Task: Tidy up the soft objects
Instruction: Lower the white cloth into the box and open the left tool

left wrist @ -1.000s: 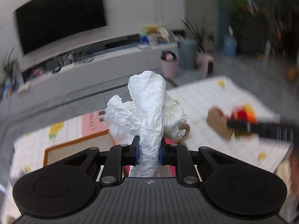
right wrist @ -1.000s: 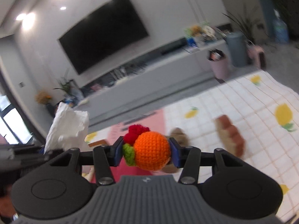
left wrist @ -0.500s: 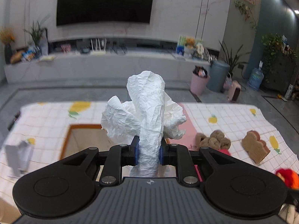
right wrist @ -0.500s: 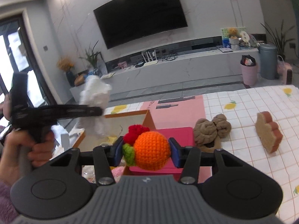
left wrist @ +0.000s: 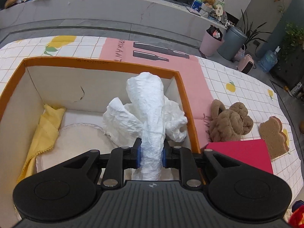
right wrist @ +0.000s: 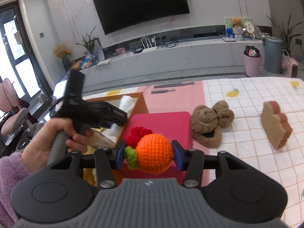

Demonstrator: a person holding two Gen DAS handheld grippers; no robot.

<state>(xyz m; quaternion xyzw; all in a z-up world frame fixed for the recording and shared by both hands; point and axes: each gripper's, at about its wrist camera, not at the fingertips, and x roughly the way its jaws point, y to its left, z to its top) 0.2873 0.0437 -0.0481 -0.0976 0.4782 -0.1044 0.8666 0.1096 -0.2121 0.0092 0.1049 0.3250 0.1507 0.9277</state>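
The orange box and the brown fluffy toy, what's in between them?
In the left wrist view, only pink mat lies between the orange box and the brown plush toy.

I am in a home living room: a large black television (right wrist: 140, 4) hangs on a pale marble-look wall above a long low media console (right wrist: 171, 55) that carries a white router (right wrist: 149, 46), cables and a small teddy bear (right wrist: 237, 21). Potted plants (right wrist: 285, 32), a vase of dried flowers (right wrist: 61, 52), a pink waste bin (right wrist: 252, 64) and a grey pedal bin (right wrist: 273, 56) stand along the grey floor. Before me lies a lemon-print checked cloth (right wrist: 247, 133).
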